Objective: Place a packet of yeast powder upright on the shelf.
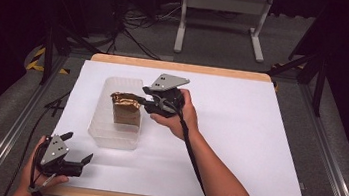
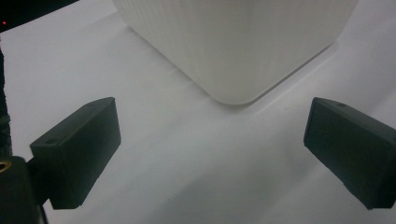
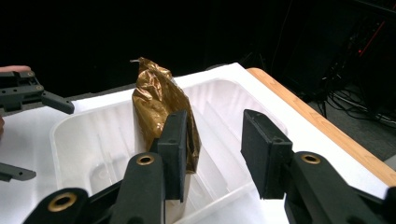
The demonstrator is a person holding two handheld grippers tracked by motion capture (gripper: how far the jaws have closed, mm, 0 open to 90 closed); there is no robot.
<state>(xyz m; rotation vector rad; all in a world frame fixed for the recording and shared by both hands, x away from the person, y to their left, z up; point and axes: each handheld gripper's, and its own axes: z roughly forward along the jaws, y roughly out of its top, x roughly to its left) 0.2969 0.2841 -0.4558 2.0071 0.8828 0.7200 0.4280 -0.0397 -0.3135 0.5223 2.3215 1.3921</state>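
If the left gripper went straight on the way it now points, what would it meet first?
Most likely the near corner of the clear plastic bin. In the left gripper view that corner sits dead ahead between the open jaws of the left gripper, with bare white table before it. How far off it is can't be judged.

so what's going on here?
A person works two tongs at a white table. The right tongs hover at a gold foil bag standing in a clear plastic bin, jaws parted, not gripping it. The left tongs rest open near the bin's corner, holding nothing.
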